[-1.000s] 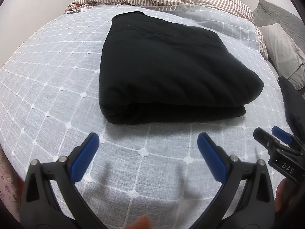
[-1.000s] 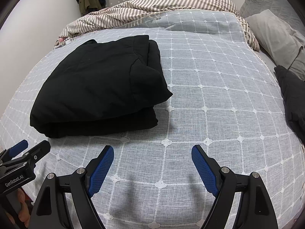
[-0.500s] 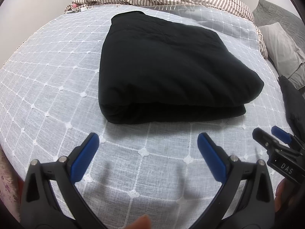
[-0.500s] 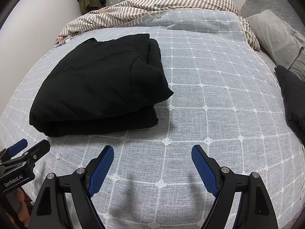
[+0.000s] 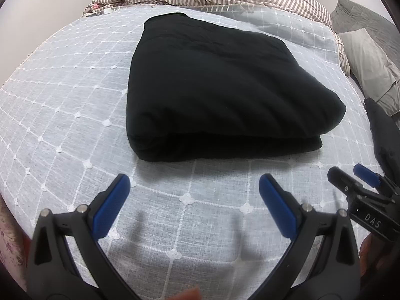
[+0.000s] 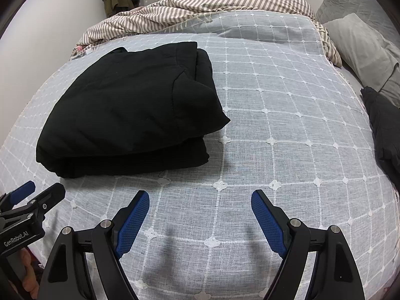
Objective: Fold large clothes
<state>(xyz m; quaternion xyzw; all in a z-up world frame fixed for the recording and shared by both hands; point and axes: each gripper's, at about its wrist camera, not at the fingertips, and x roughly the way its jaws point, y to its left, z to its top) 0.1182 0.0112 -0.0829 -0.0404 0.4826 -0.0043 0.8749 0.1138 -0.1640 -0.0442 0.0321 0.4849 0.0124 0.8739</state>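
1. Left wrist view: our left gripper hangs spread wide and empty, just short of the black garment, which lies folded thick on the bedspread. It looks soft, bulky, fairly heavy; we'd grab its near folded edge.
2. Right wrist view: our right gripper is also spread and empty. Only here do we see the garment's layered right edge and a dark heap well right of it.
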